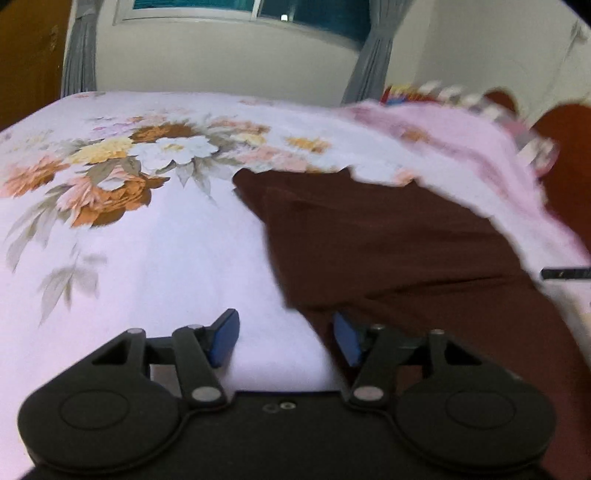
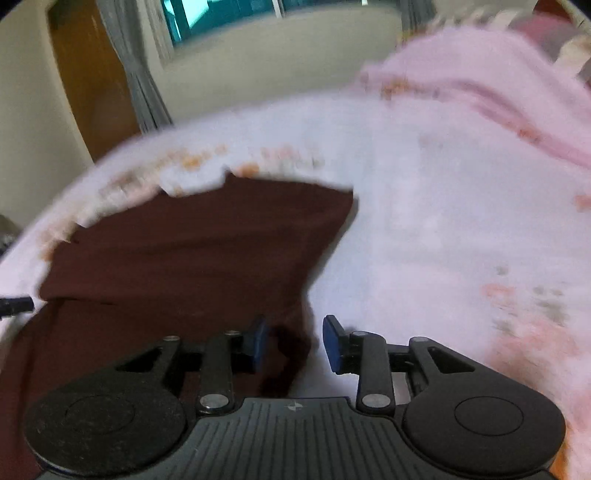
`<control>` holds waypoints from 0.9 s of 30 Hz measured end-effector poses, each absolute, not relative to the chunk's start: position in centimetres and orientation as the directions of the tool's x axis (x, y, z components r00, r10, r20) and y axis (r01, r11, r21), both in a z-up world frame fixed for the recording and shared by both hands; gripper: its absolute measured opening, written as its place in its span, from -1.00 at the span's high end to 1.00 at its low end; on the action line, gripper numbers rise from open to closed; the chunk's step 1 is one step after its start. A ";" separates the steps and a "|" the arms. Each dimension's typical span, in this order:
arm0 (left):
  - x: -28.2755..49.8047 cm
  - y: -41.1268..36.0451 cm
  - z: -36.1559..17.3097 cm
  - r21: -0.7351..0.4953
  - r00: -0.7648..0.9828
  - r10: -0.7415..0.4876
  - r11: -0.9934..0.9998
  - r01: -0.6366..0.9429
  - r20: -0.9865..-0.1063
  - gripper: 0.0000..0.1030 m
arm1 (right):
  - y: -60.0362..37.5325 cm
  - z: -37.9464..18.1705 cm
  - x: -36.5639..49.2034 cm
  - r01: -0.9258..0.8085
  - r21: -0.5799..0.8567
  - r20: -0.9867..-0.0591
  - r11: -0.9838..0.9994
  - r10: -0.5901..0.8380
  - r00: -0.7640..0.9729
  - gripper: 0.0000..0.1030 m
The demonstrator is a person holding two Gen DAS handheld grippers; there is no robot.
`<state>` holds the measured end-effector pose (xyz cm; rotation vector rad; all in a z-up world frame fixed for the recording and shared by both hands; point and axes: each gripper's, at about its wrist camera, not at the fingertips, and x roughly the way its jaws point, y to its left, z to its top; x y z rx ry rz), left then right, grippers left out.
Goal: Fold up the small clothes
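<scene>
Lying on the floral bedsheet (image 1: 147, 240), the maroon garment (image 1: 388, 236) is the landmark for everything else. In the left wrist view it spreads from mid-frame toward the lower right, where the frame edge cuts it off. The left gripper (image 1: 286, 338) hovers at the garment's near left edge, jaws spread wide with nothing between them; its right blue pad (image 1: 345, 338) overlaps the cloth's border, though contact cannot be judged. Beyond the garment, a rumpled pink fold of bedding (image 1: 480, 147) hides its far right edge, and a blurred patterned item (image 1: 480, 101) behind that is too smeared to identify. A thin dark bar (image 1: 565, 274) pokes in at the garment's right, mostly cut off.

From the right wrist view, heavy motion blur softens everything. The right gripper (image 2: 293, 341) sits at the garment's (image 2: 203, 251) near right corner, jaws parted, with a hanging fold of maroon cloth between them, not visibly clamped. Above the garment stand grey curtains (image 1: 369, 70) and a window (image 1: 240, 9).
</scene>
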<state>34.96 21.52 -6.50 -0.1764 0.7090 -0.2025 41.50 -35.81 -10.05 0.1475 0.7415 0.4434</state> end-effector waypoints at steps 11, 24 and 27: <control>38.0 21.8 -4.8 -0.283 0.787 -0.264 0.952 0.118 -0.558 -0.07 | -34.2 -7.0 41.5 -0.360 0.316 -0.540 0.878 0.478 0.692 0.35; 46.1 21.2 -6.1 -0.284 0.733 -0.335 0.938 0.199 -0.593 0.88 | -30.0 -11.5 56.3 -0.480 0.120 -0.615 0.869 0.445 0.651 -0.10; 46.0 20.3 -5.0 -0.317 0.752 -0.388 0.915 0.248 -0.533 0.90 | -30.5 -13.3 57.5 -0.415 0.050 -0.669 0.909 0.339 0.662 0.13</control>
